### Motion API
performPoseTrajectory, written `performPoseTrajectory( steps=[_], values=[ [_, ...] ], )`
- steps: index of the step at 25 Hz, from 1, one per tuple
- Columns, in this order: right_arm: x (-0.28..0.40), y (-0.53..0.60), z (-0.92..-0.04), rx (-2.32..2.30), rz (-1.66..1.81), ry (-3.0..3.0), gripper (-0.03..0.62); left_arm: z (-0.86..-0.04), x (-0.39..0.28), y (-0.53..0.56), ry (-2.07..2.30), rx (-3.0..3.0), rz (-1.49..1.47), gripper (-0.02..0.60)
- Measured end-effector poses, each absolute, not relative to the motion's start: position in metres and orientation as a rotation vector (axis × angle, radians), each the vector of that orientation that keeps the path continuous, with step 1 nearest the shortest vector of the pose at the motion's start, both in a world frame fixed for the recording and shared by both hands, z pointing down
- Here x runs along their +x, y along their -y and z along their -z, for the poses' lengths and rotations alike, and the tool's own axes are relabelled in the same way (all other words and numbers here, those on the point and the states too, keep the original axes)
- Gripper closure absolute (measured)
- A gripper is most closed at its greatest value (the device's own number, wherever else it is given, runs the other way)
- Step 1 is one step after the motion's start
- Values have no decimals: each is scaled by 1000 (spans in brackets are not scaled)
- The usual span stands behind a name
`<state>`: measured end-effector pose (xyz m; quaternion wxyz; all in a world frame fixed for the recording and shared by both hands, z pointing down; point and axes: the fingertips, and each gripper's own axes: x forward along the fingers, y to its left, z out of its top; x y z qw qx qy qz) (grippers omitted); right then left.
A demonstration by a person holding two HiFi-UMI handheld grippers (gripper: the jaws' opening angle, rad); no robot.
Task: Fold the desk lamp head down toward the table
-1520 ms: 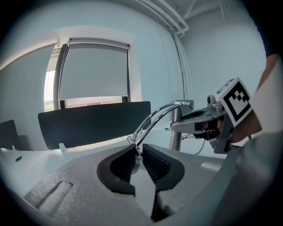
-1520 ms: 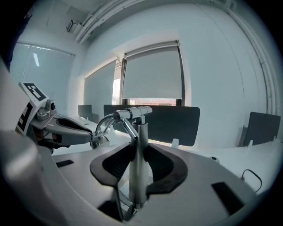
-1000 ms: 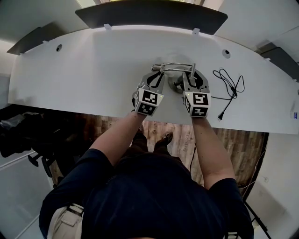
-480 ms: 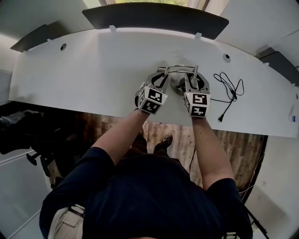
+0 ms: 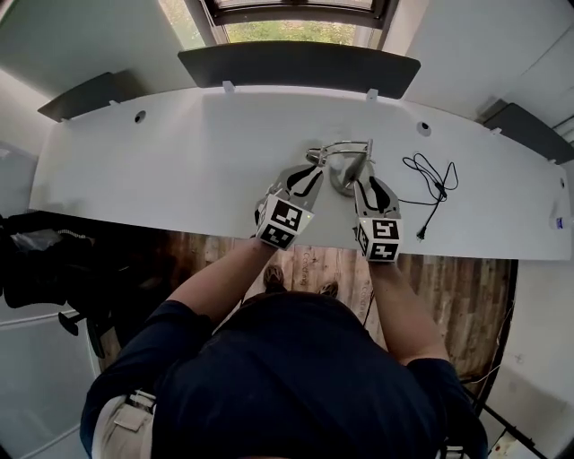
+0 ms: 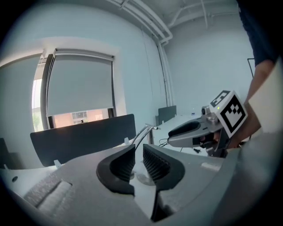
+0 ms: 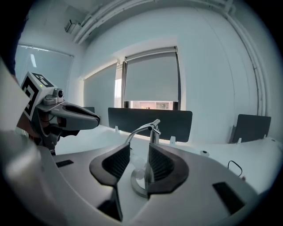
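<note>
**Left gripper** [image 6: 138, 150]: jaws a narrow slot apart, ribbed pads not meeting, nothing caught between them. The desk lamp [image 5: 341, 163] sits just ahead of the tips. In the left gripper view its curved arm [image 6: 140, 133] rises past the tips, in line with the slot and clear of both pads.

**Right gripper** [image 7: 139, 150]: jaws spread wider than the left's, gripping nothing.
- The lamp's round base [image 7: 138, 182] lies low in the gap, under and just beyond the tips.
- The upright post [image 7: 153, 134] stands up from the base, close along the inner face of the right-hand pad. Touching or a hair off, cannot tell.
- The left-hand pad is clear of the post.
- From the post's top the curved arm runs left and bends down, beyond the left-hand jaw.

**Head view:** both grippers sit side by side over the near edge of the white desk [image 5: 161, 161]. Their tips converge on the lamp, and the base lies between the two sets of tips. Each gripper shows in the other's camera, off to the side and apart from it.

**Surroundings:**
- A black cable [image 5: 432, 184] lies loose on the desk, right of the right gripper and not touching it.
- A dark divider panel [image 5: 296, 64] runs along the desk's far edge, beyond the lamp.
- A window [image 5: 296, 27] is behind the panel.
</note>
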<state>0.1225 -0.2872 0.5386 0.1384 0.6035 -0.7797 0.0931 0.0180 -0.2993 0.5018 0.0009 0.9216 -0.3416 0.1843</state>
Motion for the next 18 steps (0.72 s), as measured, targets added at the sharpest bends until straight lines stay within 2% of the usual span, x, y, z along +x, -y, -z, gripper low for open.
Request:
performPoseTrajectory(
  steps=[9, 12, 18],
  values=[
    [76, 224, -465, 1702, -227, 2462, 513, -409, 15, 224, 881, 2971, -291, 544],
    [62, 207, -446, 1673, -218, 2515, 530, -396, 8, 210, 856, 2972, -243, 572],
    [46, 179, -416, 1611, -174, 2592, 565, -393, 5, 188, 813, 2954, -202, 575]
  ],
)
